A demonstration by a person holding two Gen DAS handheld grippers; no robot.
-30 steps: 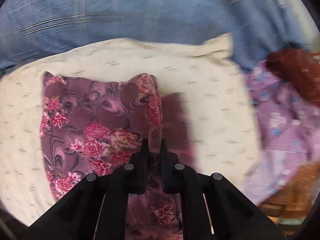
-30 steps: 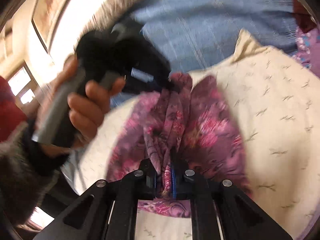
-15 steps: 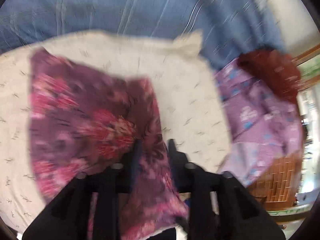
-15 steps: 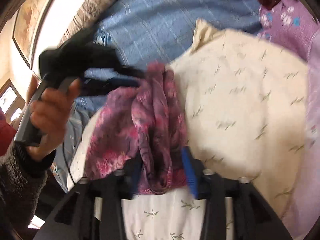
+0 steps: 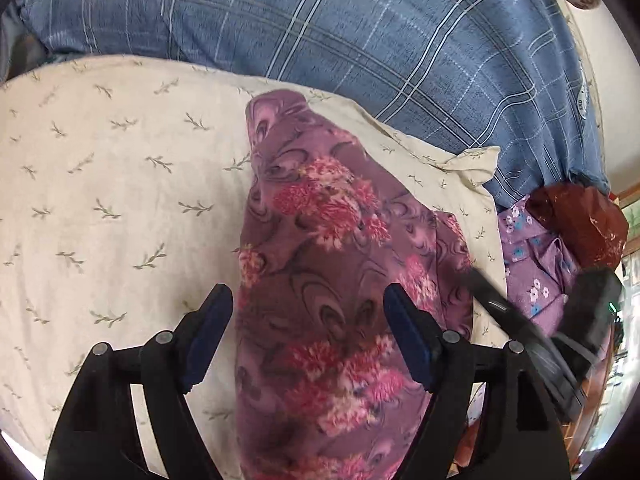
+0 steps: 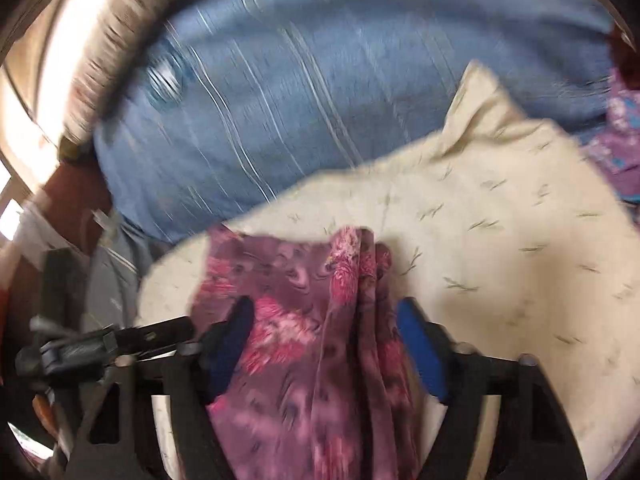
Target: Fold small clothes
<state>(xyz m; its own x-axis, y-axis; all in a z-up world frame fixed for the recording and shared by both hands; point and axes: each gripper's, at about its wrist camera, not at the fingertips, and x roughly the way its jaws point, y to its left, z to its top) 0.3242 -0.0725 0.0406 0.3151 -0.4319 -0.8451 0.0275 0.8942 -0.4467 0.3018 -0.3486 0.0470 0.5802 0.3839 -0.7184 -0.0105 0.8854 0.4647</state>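
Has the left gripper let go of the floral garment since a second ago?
Yes. The left gripper was shut on the floral garment; now its fingers stand wide apart, with the garment lying on the cream pillow.

Soft daylight fills both views, with no hard glare on the cloth. The left wrist view is sharp across the cream pillow [image 5: 120, 200] and floral garment [image 5: 340, 280], though the right gripper [image 5: 520, 332] at its edge smears. The right wrist view is motion-blurred throughout — stripes on the blue bedding [image 6: 320, 100] streak — and a window band [image 6: 80, 40] blows out white. Fisheye bending curves all edges, with dark vignetted corners.
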